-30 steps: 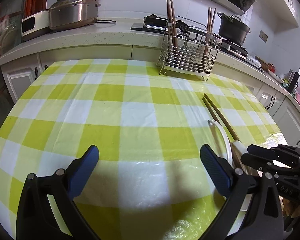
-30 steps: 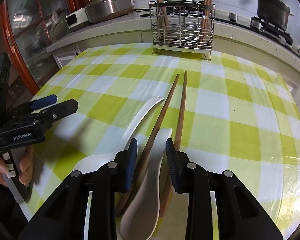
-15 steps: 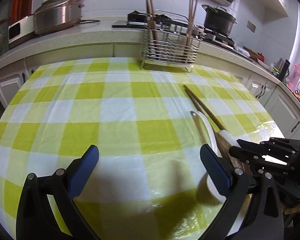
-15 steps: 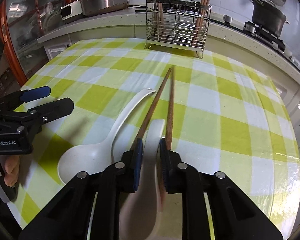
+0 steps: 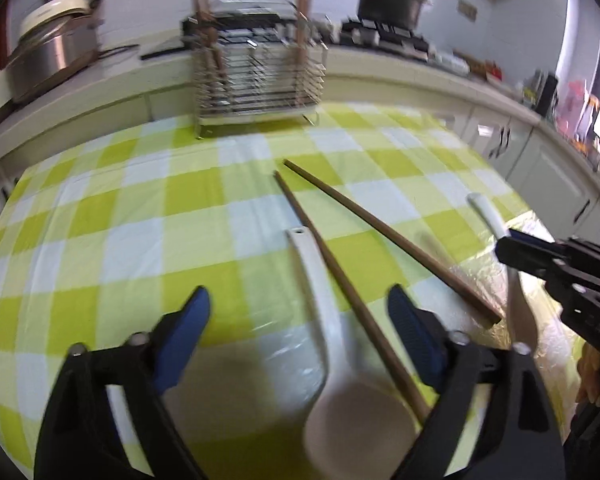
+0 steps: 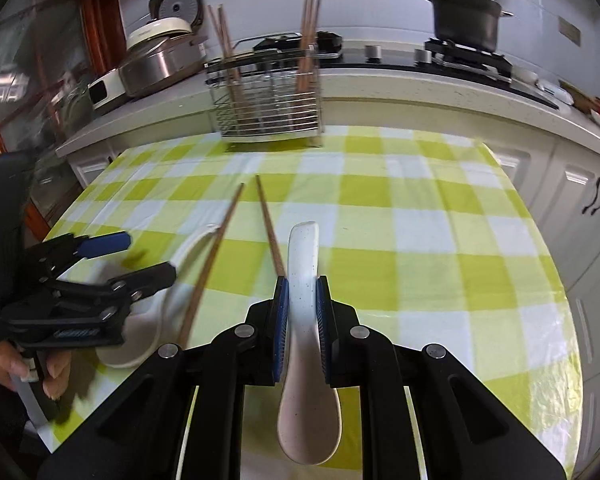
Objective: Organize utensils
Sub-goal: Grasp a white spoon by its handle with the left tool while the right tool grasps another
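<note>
Kitchen setup here, green-checked cloth on the bench [image 6: 420,208] with the wire rack [image 6: 268,100] at the far edge as our landmark. Our right hand-held gripper [image 6: 303,306] is clenched on a white spoon [image 6: 306,320], pinching the handle just above the bowl, well short of the rack. Our left hand-held gripper [image 5: 296,328] is closing, nothing pinched yet, with the second spoon [image 5: 324,320] and a chopstick [image 5: 340,280] lying between its jaws. The other chopstick [image 5: 380,228] lies beside them, pointing toward the rack. The spoons look glazed, so probably slippery and chippable; grab the handle.
</note>
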Demonstrator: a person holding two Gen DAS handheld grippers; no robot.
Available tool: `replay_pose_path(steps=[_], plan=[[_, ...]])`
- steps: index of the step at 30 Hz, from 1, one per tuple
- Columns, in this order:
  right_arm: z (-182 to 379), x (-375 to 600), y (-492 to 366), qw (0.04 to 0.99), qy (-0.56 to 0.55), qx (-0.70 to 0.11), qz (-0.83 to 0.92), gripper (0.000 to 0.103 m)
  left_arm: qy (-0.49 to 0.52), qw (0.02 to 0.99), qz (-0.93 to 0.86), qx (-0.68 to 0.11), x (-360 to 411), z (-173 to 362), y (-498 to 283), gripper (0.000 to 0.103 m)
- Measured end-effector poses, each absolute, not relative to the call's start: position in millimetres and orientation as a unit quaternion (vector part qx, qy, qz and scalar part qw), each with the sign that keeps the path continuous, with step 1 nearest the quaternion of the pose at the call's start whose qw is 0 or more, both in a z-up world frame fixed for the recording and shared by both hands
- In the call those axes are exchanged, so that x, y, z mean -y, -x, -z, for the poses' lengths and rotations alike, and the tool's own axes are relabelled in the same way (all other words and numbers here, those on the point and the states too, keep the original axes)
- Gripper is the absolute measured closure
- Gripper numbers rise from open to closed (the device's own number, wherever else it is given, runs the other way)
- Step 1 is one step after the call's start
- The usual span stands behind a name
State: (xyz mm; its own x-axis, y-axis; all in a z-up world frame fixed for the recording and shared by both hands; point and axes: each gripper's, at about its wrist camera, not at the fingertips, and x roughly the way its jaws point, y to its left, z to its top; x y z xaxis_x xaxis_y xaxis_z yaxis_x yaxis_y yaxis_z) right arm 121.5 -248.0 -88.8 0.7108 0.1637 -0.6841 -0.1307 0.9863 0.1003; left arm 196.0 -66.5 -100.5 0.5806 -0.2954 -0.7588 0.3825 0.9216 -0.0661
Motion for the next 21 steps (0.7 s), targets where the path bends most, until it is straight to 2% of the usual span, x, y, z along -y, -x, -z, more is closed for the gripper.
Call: replay_pose_path(steps=[7,9,12,21], plan=[[87.9,261.5,-116.6,0.927,-0.034,-0.363,-0.087,0.089,-0.079,0.862,0.206,-0.457,85.2,111.7,-214.6,0.063],[88.3,262.1,-117.1,0.927,-0.036,-0.363,-0.091,0.089,-0.076,0.861,0.202,-0.461,83.2,112.3,-216.4,0.088],[88.8,261.3,-116.8,0.927,-0.036,-0.361,-0.093,0.089,-0.073,0.864,0.207,-0.452,79.2,108.2,-212.1,0.092],[81.9,255.0,-115.9,0.933,-0.046,-0.342,-0.098,0.089,-0.055,0.906,0.199,-0.368,50.2,75.9,-175.3,0.093]])
